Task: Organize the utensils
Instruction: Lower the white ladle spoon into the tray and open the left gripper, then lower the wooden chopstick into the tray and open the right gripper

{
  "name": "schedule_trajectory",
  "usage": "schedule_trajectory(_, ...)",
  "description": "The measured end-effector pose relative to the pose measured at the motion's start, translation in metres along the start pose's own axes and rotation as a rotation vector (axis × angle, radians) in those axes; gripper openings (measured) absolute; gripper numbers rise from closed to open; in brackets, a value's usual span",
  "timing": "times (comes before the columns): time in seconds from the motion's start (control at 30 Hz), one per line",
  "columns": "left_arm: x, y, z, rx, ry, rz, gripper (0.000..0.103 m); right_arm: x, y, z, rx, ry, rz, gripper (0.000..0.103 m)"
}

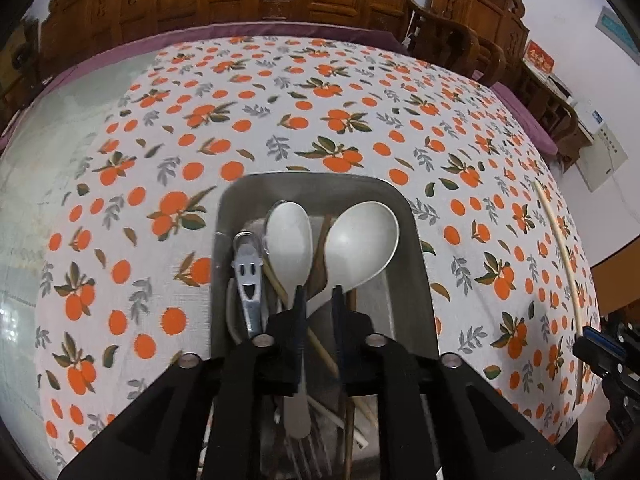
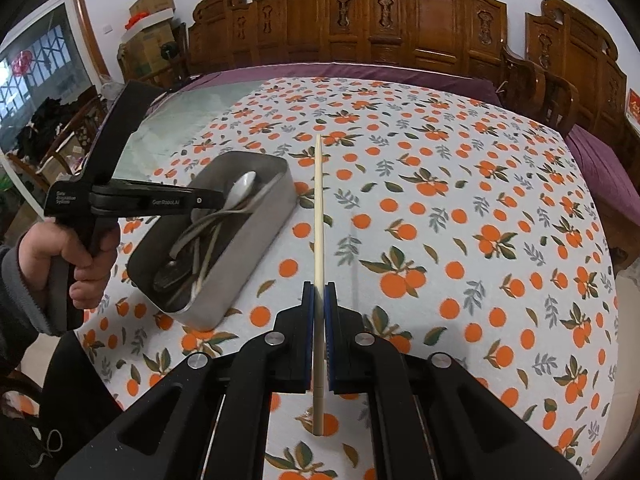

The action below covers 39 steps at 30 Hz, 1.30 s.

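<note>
Two grippers in play, one chopstick still outside the tin. Right gripper (image 2: 319,292) is clamped on a pale chopstick (image 2: 318,216), pads pinching it near the thick butt end, the long tapered end pointing out over the orange-print tablecloth (image 2: 460,200), clear of the cloth as far as the right wrist view shows. Metal tin (image 1: 416,240) sits to its left, already holding two white spoons (image 1: 290,240), a grey smiley-face opener (image 1: 249,280), brown sticks and more pale chopsticks. Left gripper (image 1: 320,292) hangs low inside the tin, jaws slightly apart around a white spoon handle; pads don't look pressed on it, so it reads as let go. Handling: the chopstick is light, stiff and smooth, so it pivots easily in a two-pad pinch, and the butt-end grip leaves a long lever that will swing if the tip catches the tin rim. A hold nearer mid-length would be steadier. Tin is narrow and crowded, so lay the stick in parallel to its long side, tip first.
</note>
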State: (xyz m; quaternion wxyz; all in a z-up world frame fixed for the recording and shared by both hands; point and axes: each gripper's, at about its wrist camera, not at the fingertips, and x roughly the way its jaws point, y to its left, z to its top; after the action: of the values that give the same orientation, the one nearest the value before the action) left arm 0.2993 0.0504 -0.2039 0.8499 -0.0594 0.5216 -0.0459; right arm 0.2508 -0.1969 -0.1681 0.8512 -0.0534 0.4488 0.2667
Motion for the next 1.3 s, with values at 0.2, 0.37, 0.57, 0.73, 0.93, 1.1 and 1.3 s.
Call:
schedule_trajectory(0.2,-0.026,0.015,-0.007,0.003,-0.039,0.01,0.015,0.009,0.024,0.011,-0.018,-0.004,0.034,0.006)
schedule_trajectory(0.37,-0.046,0.03,-0.013,0.012,-0.072,0.039,0.019,0.019,0.047,0.022,-0.032,-0.004,0.064,0.006)
schedule_trajectory(0.57,-0.067,0.049,-0.02,0.028,-0.104,0.076,0.02,0.031,0.072,0.032,-0.054,0.004,0.085,0.006)
schedule_trajectory(0.73,-0.08,0.066,-0.027,0.017,-0.117,0.093,0.02,0.046,0.084,0.036,-0.036,0.018,0.102,0.006)
schedule_trajectory(0.93,-0.091,0.077,-0.037,0.013,-0.126,0.103,0.021,0.066,0.09,0.035,0.023,0.043,0.124,0.006)
schedule_trajectory(1.1,-0.098,0.08,-0.042,0.021,-0.13,0.103,0.021,0.082,0.094,0.037,0.076,0.066,0.154,0.006)
schedule_trajectory(1.3,-0.107,0.08,-0.045,0.022,-0.144,0.096,0.021,0.101,0.096,0.042,0.099,0.096,0.141,0.006)
